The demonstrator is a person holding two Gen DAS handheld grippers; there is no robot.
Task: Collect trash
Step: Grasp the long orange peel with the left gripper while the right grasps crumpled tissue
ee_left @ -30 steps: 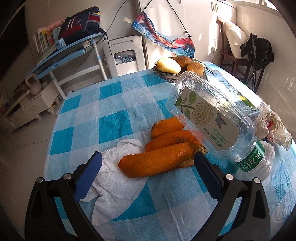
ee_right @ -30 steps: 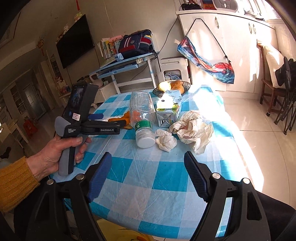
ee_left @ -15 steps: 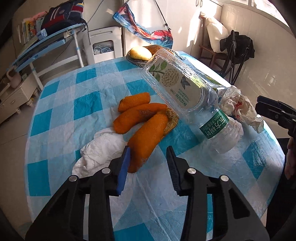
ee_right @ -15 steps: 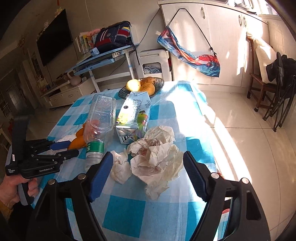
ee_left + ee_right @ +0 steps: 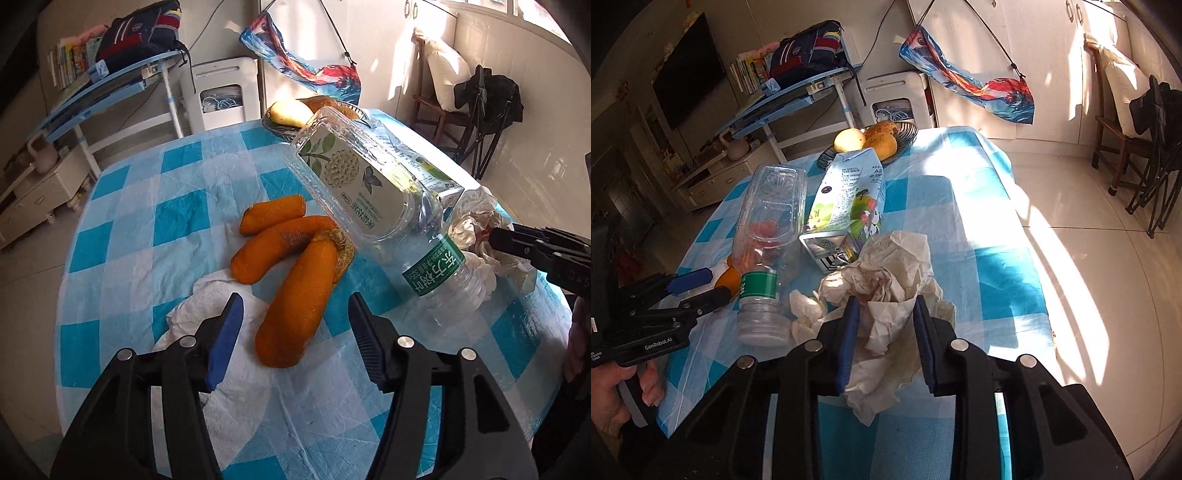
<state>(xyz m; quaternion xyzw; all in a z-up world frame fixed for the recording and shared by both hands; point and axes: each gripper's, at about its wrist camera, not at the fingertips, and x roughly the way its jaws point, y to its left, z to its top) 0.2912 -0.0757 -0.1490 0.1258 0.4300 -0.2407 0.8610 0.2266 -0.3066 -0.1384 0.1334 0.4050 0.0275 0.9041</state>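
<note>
All the trash lies on the table [image 5: 122, 206], nothing collected yet: bottle [image 5: 764, 236], carton [image 5: 849, 206], crumpled paper [image 5: 890, 291], peels [image 5: 291, 295], tissue [image 5: 207, 314]. The right gripper [image 5: 884, 332] is closing with the paper between its pads. The left gripper [image 5: 295, 332] is opening, nothing held, nearest peel between its jaws.

Right-wrist view: bare tablecloth [image 5: 993, 229] right side, open; bottle [image 5: 764, 236], carton [image 5: 849, 206], crumpled paper [image 5: 886, 280] crowd centre-left.

bottle [image 5: 768, 236] left of carton [image 5: 849, 206] — tissue [image 5: 886, 295] before
</note>
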